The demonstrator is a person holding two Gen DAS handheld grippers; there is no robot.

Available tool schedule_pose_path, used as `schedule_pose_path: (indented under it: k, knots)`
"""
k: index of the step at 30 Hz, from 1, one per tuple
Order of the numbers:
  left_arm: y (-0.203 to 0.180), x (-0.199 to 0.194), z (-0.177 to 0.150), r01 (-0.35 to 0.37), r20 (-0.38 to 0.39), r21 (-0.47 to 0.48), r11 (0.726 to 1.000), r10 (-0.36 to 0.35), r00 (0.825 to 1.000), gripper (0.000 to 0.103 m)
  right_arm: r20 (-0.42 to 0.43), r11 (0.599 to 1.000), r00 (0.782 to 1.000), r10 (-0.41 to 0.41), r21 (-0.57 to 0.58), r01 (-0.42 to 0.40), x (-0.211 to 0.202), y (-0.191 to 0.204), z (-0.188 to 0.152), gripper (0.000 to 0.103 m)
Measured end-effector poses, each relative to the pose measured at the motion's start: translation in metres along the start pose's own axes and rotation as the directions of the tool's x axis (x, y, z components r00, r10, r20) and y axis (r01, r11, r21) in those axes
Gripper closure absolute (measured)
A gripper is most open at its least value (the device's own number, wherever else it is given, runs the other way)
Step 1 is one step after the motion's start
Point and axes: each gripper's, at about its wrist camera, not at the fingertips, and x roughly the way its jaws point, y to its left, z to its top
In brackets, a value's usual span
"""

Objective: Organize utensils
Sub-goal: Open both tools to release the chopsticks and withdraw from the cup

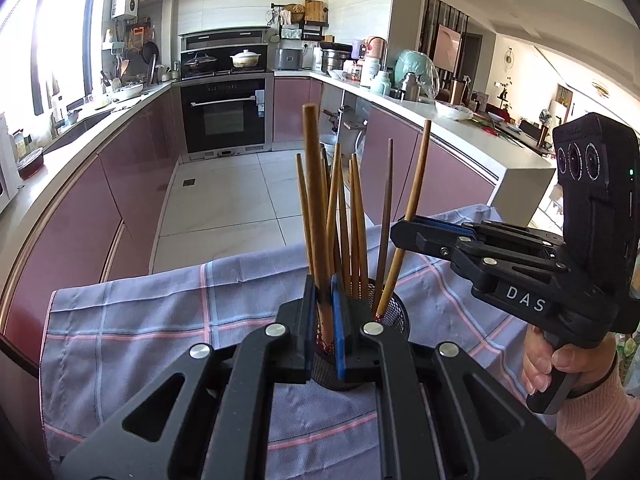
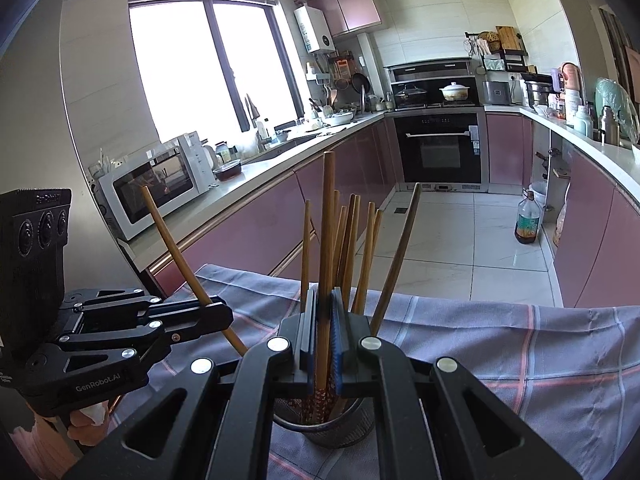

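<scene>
A black mesh holder [image 1: 394,314] stands on a checked cloth and holds several wooden chopsticks [image 1: 356,220]. My left gripper [image 1: 323,334] is shut on one thick wooden chopstick [image 1: 314,208], just above the holder's near rim. My right gripper [image 1: 404,232] comes in from the right and is shut on another chopstick [image 1: 412,200] that leans in the holder. In the right wrist view my right gripper [image 2: 324,344] grips its chopstick [image 2: 327,240] above the holder [image 2: 344,432], and my left gripper [image 2: 218,314] holds a slanted chopstick [image 2: 176,252].
The blue and pink checked cloth [image 1: 160,320] covers the table, whose far edge drops to a tiled floor [image 1: 224,200]. Pink cabinets and a worktop run along both sides. A microwave [image 2: 160,188] stands on the left worktop and an oil bottle [image 2: 529,220] on the floor.
</scene>
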Motion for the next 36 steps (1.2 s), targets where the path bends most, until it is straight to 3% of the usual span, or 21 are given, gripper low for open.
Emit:
schedule_pose_path:
  k: [11, 15, 20, 28, 30, 32, 36]
  knots:
    - [0.011, 0.037, -0.005, -0.001, -0.060, -0.012, 1.000, 0.000, 0.998, 0.092, -0.035, 0.999, 0.998, -0.053, 0.003, 0.053, 0.014, -0.003, -0.007, 0.091]
    - [0.018, 0.042, -0.013, -0.010, -0.063, -0.022, 1.000, 0.009, 0.998, 0.087, -0.037, 0.998, 0.998, -0.059, -0.002, 0.059, 0.012, -0.003, -0.010, 0.089]
    - [0.024, 0.040, -0.027, -0.021, -0.037, -0.040, 0.999, 0.019, 0.999, 0.071, -0.035, 0.998, 0.997, -0.065, -0.012, 0.065, 0.008, 0.000, -0.017, 0.084]
    - [0.035, 0.020, -0.060, -0.064, 0.018, -0.085, 0.994, 0.066, 0.998, 0.049, 0.000, 0.998, 0.998, -0.062, -0.028, 0.062, -0.010, 0.007, -0.035, 0.066]
    - [0.034, 0.014, -0.066, -0.078, 0.035, -0.089, 0.993, 0.081, 0.996, 0.045, 0.020, 0.997, 0.997, -0.070, -0.029, 0.070, -0.016, 0.011, -0.040, 0.057]
    - [0.034, 0.006, -0.073, -0.094, 0.061, -0.097, 0.991, 0.100, 0.993, 0.031, 0.042, 0.996, 0.996, -0.083, -0.034, 0.084, -0.022, 0.015, -0.045, 0.047]
    - [0.032, -0.009, -0.088, -0.157, 0.115, -0.102, 0.982, 0.169, 0.979, 0.013, 0.076, 0.994, 0.992, -0.104, -0.032, 0.107, -0.031, 0.022, -0.058, 0.025]
